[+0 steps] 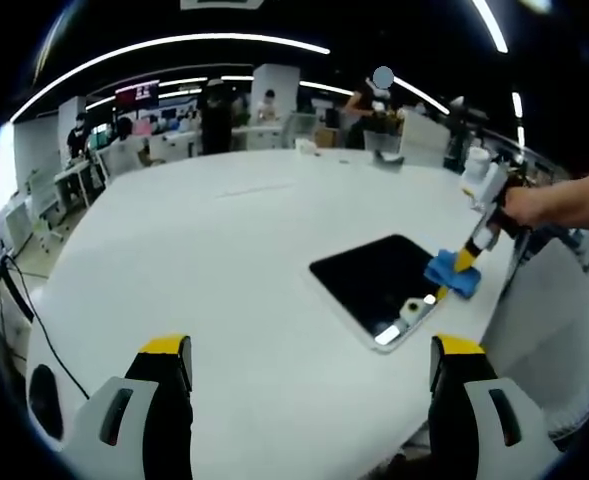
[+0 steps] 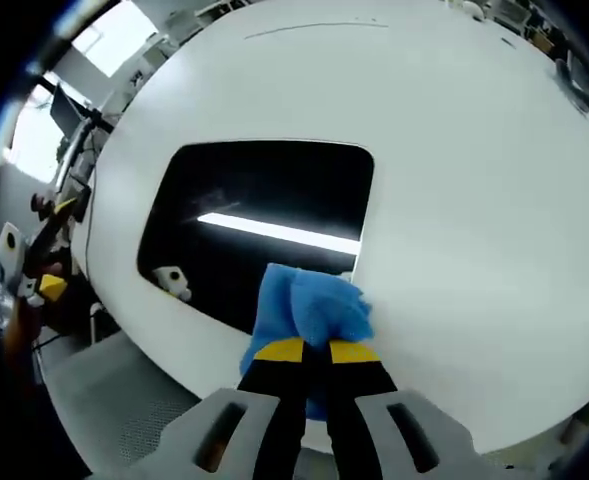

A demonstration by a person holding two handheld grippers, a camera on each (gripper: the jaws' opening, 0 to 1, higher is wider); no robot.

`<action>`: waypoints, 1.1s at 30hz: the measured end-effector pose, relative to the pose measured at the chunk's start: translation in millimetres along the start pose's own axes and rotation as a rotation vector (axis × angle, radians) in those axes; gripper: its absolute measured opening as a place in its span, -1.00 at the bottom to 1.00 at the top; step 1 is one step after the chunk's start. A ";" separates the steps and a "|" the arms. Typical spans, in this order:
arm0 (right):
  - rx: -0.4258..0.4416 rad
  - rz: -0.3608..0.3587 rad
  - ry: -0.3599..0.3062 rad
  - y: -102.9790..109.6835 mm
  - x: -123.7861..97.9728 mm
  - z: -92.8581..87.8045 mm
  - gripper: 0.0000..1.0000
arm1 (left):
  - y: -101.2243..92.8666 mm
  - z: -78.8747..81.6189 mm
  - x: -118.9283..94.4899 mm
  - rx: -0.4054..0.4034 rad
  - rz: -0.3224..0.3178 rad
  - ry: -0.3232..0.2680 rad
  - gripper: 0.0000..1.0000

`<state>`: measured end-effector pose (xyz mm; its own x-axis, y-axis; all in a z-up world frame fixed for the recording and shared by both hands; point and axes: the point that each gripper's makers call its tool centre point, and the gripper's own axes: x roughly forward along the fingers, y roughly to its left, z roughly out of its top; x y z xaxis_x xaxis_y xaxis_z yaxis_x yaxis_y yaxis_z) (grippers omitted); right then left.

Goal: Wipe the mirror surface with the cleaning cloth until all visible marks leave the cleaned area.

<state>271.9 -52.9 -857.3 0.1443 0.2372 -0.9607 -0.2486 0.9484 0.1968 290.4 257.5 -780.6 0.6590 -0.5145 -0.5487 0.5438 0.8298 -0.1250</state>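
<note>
The right gripper (image 2: 316, 352) is closed tight on the blue cloth (image 2: 309, 305), pressing it on the mirror (image 2: 264, 190) edge to rub marks. The mirror lies flat on the white counter (image 2: 474, 200). The left gripper (image 1: 309, 365) hovers wide open, holding nothing.

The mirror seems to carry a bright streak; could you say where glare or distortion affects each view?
Right gripper view: a ceiling light reflects as a white bar across the mirror, just above the blue cloth. Left gripper view: fisheye bends the table edge and ceiling lights; the mirror reads dark, with small glints near its lower corner.
</note>
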 end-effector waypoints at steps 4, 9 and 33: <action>0.009 -0.002 -0.002 0.0 -0.2 -0.5 -0.98 | -1.2 0.0 0.3 0.006 -0.003 0.003 0.99; 0.011 -0.003 -0.007 0.0 -0.3 -1.2 -0.98 | -1.8 -0.1 0.6 0.017 -0.005 0.004 0.99; 0.028 -0.062 -0.008 1.7 -0.1 -0.2 -0.98 | -2.7 -1.5 3.3 0.022 -0.022 0.002 0.99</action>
<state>271.3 -51.4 -856.9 0.1664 0.1789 -0.9697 -0.2116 0.9670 0.1421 290.4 253.9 -783.3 0.6454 -0.5323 -0.5479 0.5698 0.8131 -0.1188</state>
